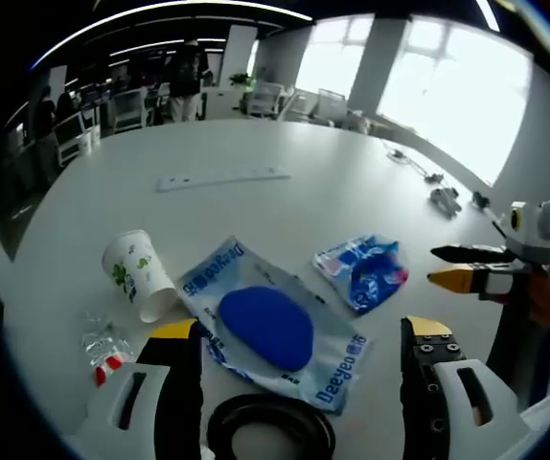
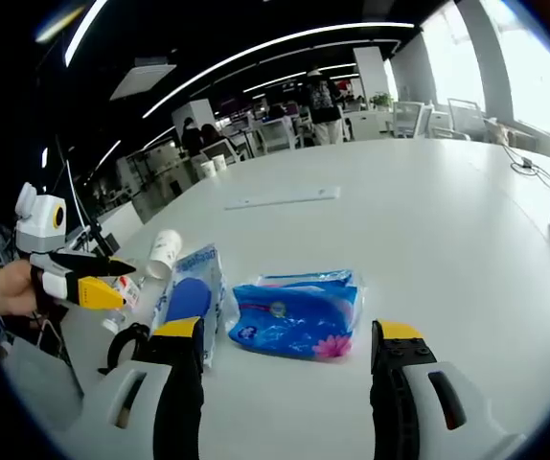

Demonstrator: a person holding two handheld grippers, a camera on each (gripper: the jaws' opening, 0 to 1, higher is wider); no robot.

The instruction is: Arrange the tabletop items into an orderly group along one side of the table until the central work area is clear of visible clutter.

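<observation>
Both tools wide apart, holding nothing: left tool (image 1: 299, 350), right tool (image 2: 285, 350). On smooth white bench (image 1: 285, 211): tipped paper cup (image 1: 139, 273), flat glossy pouch (image 1: 275, 321) with blue oval, crinkled blue wrapper (image 1: 363, 271) right, black ring (image 1: 270, 428) near.

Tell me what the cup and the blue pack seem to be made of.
The cup looks like matte white paper with a green print and lies on its side. The blue pack looks like thin glossy plastic film: it is wrinkled and catches the light.
</observation>
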